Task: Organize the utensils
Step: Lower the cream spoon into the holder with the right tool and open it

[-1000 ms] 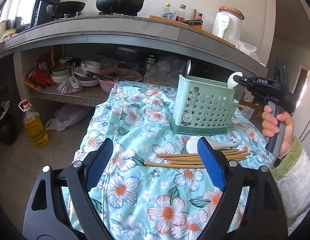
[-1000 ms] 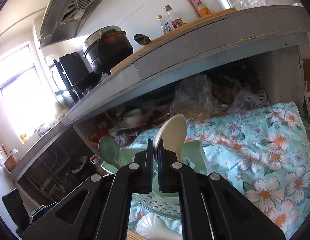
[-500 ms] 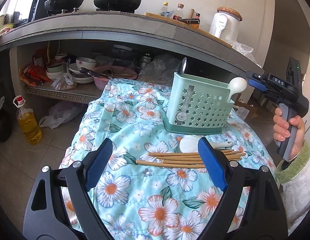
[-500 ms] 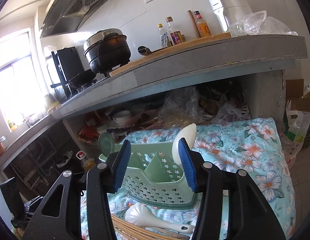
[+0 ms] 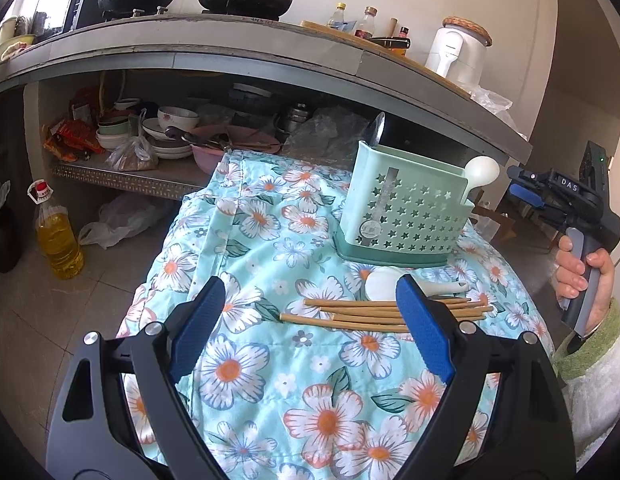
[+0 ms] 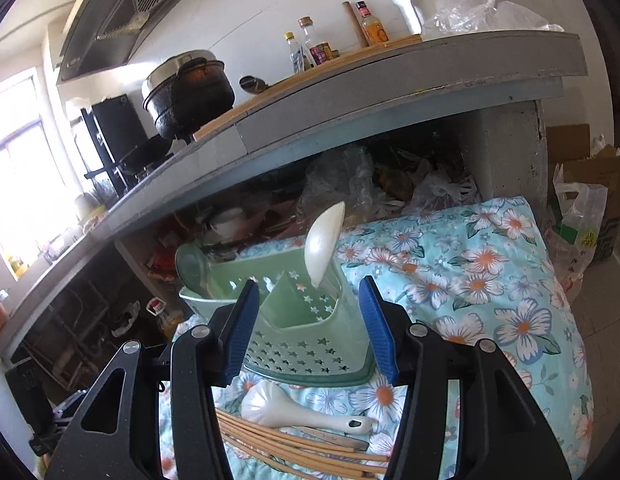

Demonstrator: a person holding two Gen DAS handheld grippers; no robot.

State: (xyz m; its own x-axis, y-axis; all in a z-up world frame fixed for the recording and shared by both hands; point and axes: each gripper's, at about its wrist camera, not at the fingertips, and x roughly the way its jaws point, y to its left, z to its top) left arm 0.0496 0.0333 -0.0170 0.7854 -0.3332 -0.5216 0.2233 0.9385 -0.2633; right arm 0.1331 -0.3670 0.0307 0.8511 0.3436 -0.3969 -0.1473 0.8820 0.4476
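A mint-green star-holed utensil caddy (image 5: 402,216) (image 6: 306,320) stands on the floral cloth. A white spoon (image 5: 480,172) (image 6: 322,244) stands upright in its right end, and a green spoon (image 6: 192,264) leans in the far end. In front of the caddy lie another white spoon (image 5: 382,284) (image 6: 294,406) and several wooden chopsticks (image 5: 362,314) (image 6: 294,448). My left gripper (image 5: 310,284) hovers open over the cloth, just short of the chopsticks. My right gripper (image 6: 308,284) (image 5: 520,184) is open and holds nothing, a little back from the caddy's right end.
A grey counter (image 5: 230,44) overhangs the far side, with a shelf of bowls (image 5: 166,136) below it. An oil bottle (image 5: 58,236) stands on the floor at the left. A cardboard box and plastic bags (image 6: 582,208) sit to the right of the cloth-covered table (image 5: 270,380).
My right gripper opened and let go of the white spoon, which now stands in the caddy. It then drew back from the caddy. The left gripper stayed put.
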